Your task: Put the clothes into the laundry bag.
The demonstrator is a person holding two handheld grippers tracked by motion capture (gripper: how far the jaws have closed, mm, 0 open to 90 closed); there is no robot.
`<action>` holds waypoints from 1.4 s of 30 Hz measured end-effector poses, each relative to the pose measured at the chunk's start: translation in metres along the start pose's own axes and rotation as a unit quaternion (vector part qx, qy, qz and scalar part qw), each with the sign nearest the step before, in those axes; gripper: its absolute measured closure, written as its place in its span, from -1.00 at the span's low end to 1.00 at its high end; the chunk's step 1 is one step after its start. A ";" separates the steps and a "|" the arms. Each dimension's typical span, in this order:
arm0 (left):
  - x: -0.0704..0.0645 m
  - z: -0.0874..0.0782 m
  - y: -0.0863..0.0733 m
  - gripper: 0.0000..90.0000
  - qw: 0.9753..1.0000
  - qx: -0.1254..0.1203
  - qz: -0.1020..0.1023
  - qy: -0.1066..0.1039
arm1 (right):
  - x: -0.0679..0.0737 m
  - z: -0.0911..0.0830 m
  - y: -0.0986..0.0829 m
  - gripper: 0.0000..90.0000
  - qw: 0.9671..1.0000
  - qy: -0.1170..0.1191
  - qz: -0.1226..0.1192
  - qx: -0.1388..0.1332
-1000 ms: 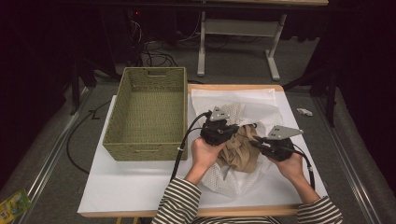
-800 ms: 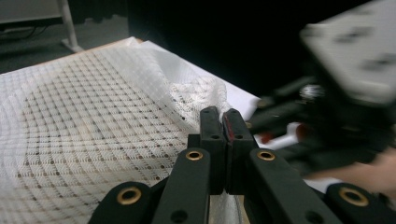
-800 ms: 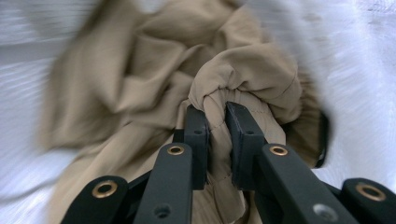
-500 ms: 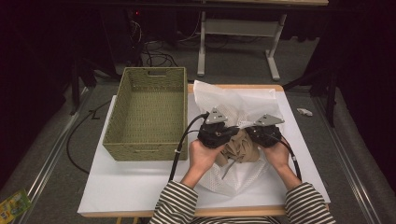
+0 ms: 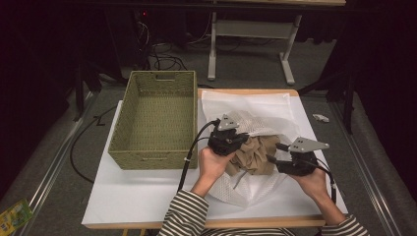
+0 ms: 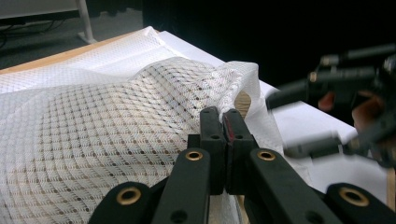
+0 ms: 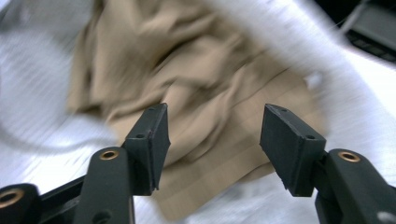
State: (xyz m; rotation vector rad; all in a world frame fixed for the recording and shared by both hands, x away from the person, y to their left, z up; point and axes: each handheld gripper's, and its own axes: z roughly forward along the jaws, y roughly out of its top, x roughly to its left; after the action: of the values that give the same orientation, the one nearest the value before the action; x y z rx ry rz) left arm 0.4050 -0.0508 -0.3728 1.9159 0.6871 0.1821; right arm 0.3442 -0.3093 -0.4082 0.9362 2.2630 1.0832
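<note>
A white mesh bag [image 5: 255, 110] lies on the white table with a crumpled tan cloth [image 5: 253, 155] in its mouth. My left gripper [image 5: 241, 140] is shut on the raised edge of the mesh bag [image 6: 116, 121], with the jaws pressed together at the netting [image 6: 223, 126]. My right gripper [image 5: 275, 153] stands open just right of the cloth. In its own view the tan cloth [image 7: 196, 70] lies past the open right gripper [image 7: 215, 140], with nothing between the jaws. The left gripper view shows the right gripper [image 6: 278, 126] blurred at the right.
A green woven basket [image 5: 155, 118] stands on the left half of the table, close to my left hand. A small white object [image 5: 319, 118] lies on the floor to the right. The table's front edge [image 5: 206, 223] runs just before the person's striped sleeves.
The right gripper, close beside the left one half a second ago, has drawn back to the right and toward the person. The left gripper has kept its hold and place.
</note>
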 end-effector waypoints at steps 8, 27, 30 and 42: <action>-0.001 0.000 0.001 0.98 1.000 0.002 0.001 -0.003 | 0.018 0.035 -0.013 -0.27 0.997 0.030 -0.025 0.067; -0.006 0.004 0.001 0.98 1.000 0.008 0.006 -0.015 | 0.033 0.041 -0.003 0.76 0.996 0.013 -0.079 0.042; -0.009 0.002 0.001 0.98 1.000 0.002 0.009 -0.023 | 0.031 0.034 0.006 0.77 0.997 0.001 -0.078 0.008; -0.016 -0.003 0.004 0.98 0.999 -0.007 0.014 -0.036 | -0.011 0.096 0.015 0.69 0.993 -0.106 -0.030 0.049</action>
State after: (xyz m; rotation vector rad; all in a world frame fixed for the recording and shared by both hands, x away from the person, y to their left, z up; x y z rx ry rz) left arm 0.3924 -0.0583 -0.3652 1.9095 0.6097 0.1349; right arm 0.4188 -0.2634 -0.4511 0.9675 2.1707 0.8125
